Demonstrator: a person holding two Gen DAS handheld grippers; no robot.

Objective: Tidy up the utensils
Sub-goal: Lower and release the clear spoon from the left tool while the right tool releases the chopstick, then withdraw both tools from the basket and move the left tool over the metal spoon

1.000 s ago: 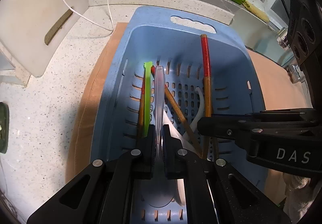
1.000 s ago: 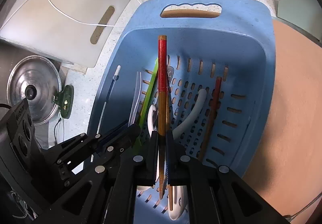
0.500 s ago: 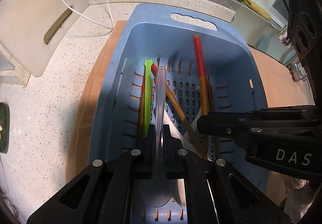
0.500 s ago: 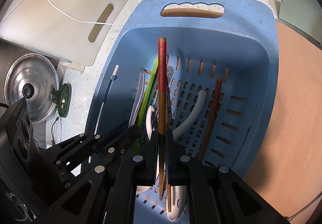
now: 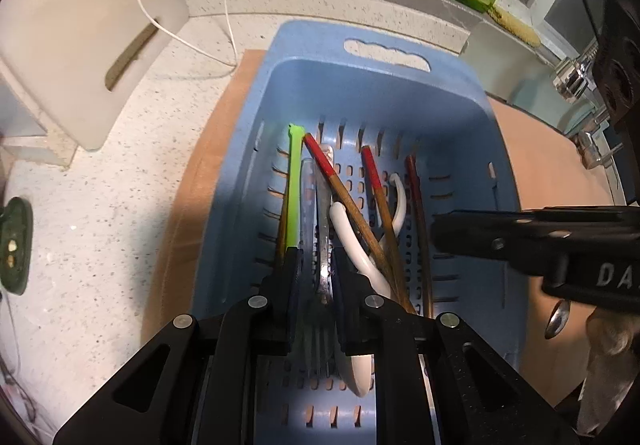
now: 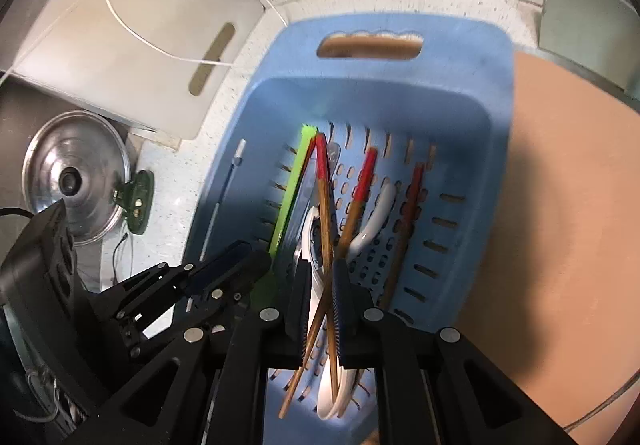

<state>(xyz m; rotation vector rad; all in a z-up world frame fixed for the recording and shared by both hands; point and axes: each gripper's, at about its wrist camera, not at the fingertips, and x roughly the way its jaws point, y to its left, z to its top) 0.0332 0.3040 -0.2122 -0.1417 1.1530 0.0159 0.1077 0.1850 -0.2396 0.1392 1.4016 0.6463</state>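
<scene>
across the middle of both views sits the blue basket, resting on a tan mat, with the utensils lying lengthwise on its slotted floor: a green stick, a clear-handled fork, red-tipped chopsticks, a white spoon. at lower centre of the left view, the left gripper has just been opening; its jaws stand slightly apart with the fork between them, pads clear of it. at lower centre of the right view, the right gripper has just parted too, with loose chopsticks crossing in its gap. upper left shows a white cutting board.
</scene>
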